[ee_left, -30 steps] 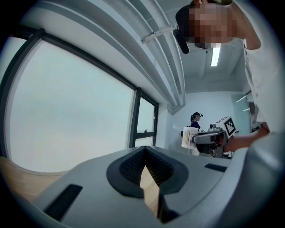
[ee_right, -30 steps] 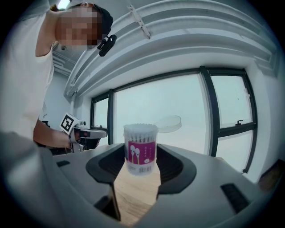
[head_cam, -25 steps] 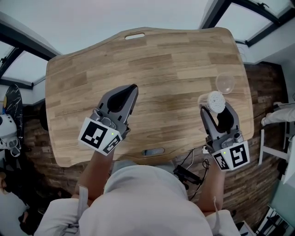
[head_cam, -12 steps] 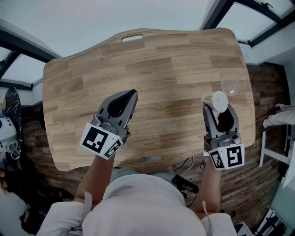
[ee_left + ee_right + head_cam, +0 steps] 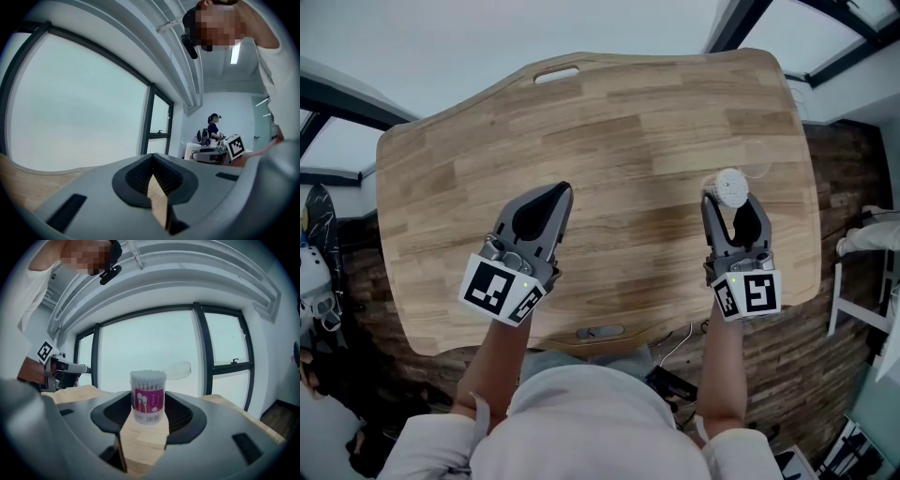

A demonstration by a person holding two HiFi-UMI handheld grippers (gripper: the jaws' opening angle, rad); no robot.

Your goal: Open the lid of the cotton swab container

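Both claws sunk toward table [image 5: 628,112]; right claw [image 5: 731,208] grasping cotton swab container [image 5: 148,399], lid [image 5: 178,370] open; left claw [image 5: 561,189] clenched, empty.

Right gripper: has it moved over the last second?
Yes. The right gripper, shut on the cotton swab container, has sunk: in its own view the table now rises on both sides of the jaws, under the window frame.

No words or numbers can be read. A magenta label [image 5: 148,402] with drawn swabs and a barcode is carried by the cotton swab container [image 5: 148,380]; its print is too small. Black-and-white square codes are borne by the marker cubes [image 5: 499,289].
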